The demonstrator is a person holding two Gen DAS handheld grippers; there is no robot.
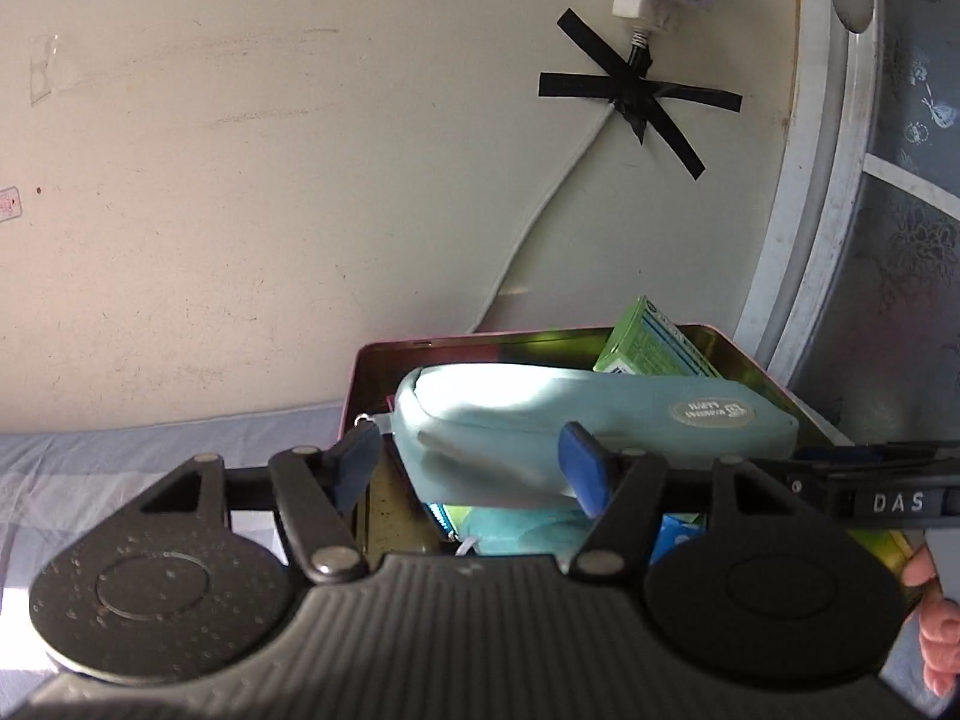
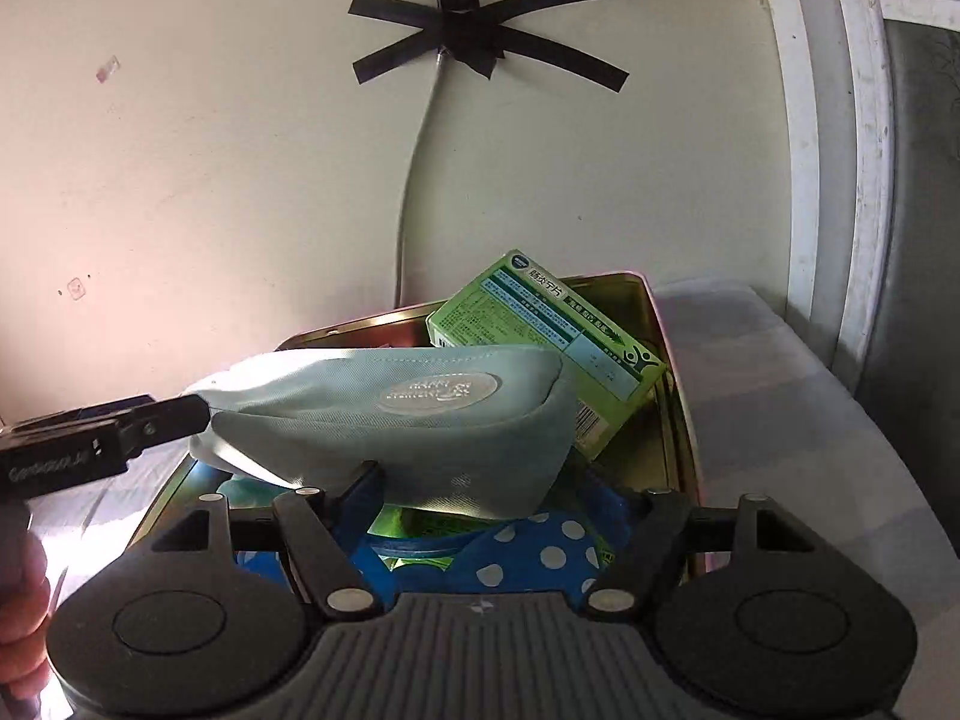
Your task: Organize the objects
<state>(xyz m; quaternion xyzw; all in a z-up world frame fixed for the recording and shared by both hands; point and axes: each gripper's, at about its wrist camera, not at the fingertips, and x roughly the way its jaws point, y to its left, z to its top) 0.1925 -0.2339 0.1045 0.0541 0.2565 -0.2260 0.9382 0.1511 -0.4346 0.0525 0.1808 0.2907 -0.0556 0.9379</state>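
Observation:
A teal fabric pouch (image 1: 540, 414) (image 2: 390, 432) lies across the top of an open gold tin with a pink rim (image 1: 480, 337) (image 2: 624, 294). A green box (image 1: 654, 348) (image 2: 540, 324) leans in the tin's far right corner. Under the pouch is a blue polka-dot item (image 2: 528, 552). My left gripper (image 1: 468, 465) is open at the pouch's near side, one pad outside its left end. My right gripper (image 2: 507, 498) is open too, with the pouch's lower edge over the gap and its right finger apart from the cloth.
The tin sits on a pale checked sheet (image 1: 120, 456) (image 2: 780, 420) against a cream wall. A cable is fixed there with black tape (image 1: 636, 96) (image 2: 468, 30). A window frame (image 1: 810, 240) (image 2: 864, 180) stands at the right. A hand (image 2: 18, 600) shows at the edge.

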